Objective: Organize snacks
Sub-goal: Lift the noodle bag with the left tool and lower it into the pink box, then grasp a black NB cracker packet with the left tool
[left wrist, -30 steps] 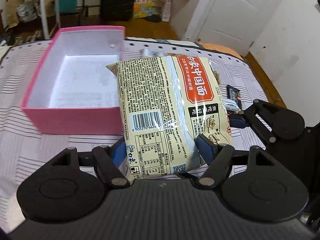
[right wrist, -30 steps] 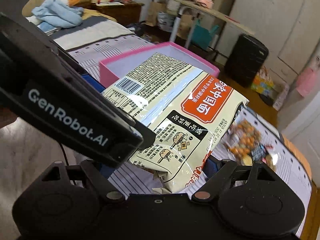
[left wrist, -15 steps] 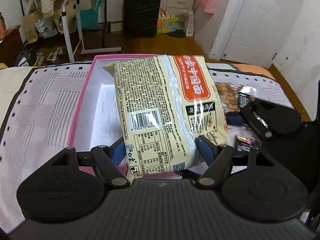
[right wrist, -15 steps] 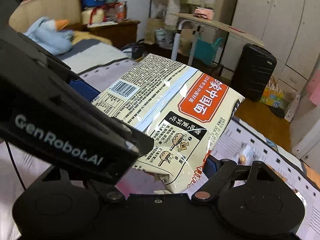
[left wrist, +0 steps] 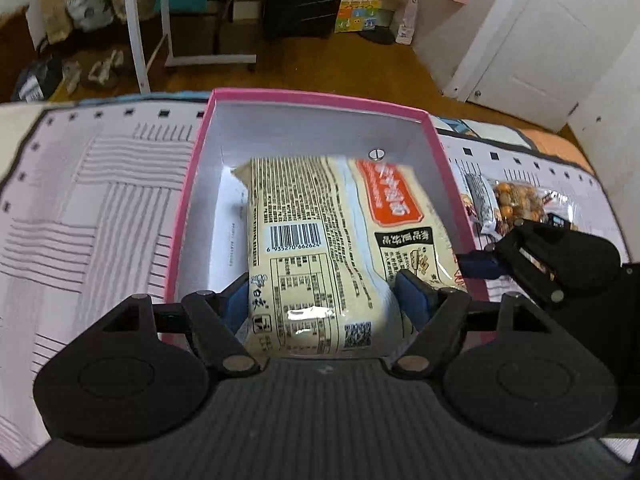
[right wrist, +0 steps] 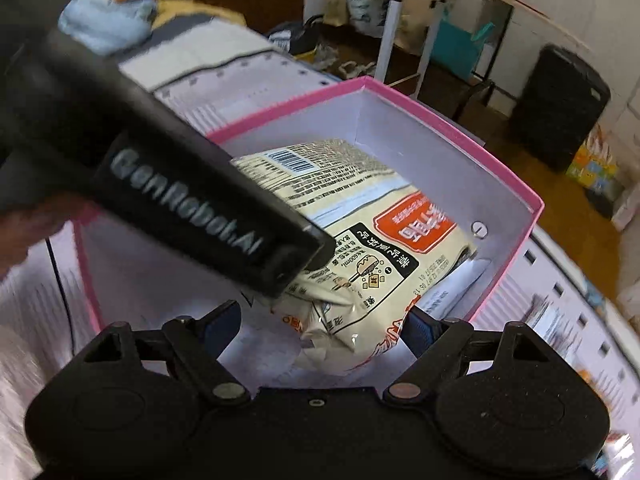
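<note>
A cream noodle pack (left wrist: 320, 240) with an orange label lies inside the pink box (left wrist: 188, 196), its near end raised. My left gripper (left wrist: 324, 304) is shut on that near end, a blue pad against each side. In the right wrist view the same noodle pack (right wrist: 360, 240) slopes into the pink box (right wrist: 512, 184). My right gripper (right wrist: 320, 324) stands wide: its right pad touches the pack's corner, and its left pad is clear of it. The left gripper's black body (right wrist: 180, 184) hides the pack's left part.
The box sits on a bed with a striped cover (left wrist: 92, 208). Right of the box lie a clear bag of nuts (left wrist: 516, 204) and a small striped bar (left wrist: 478, 200). Beyond the bed are a wooden floor, a white rack and a dark suitcase (right wrist: 560, 108).
Both grippers carried the noodle pack leftwards from beside the box to above it, then down into it. The pack now lies within the box walls.
</note>
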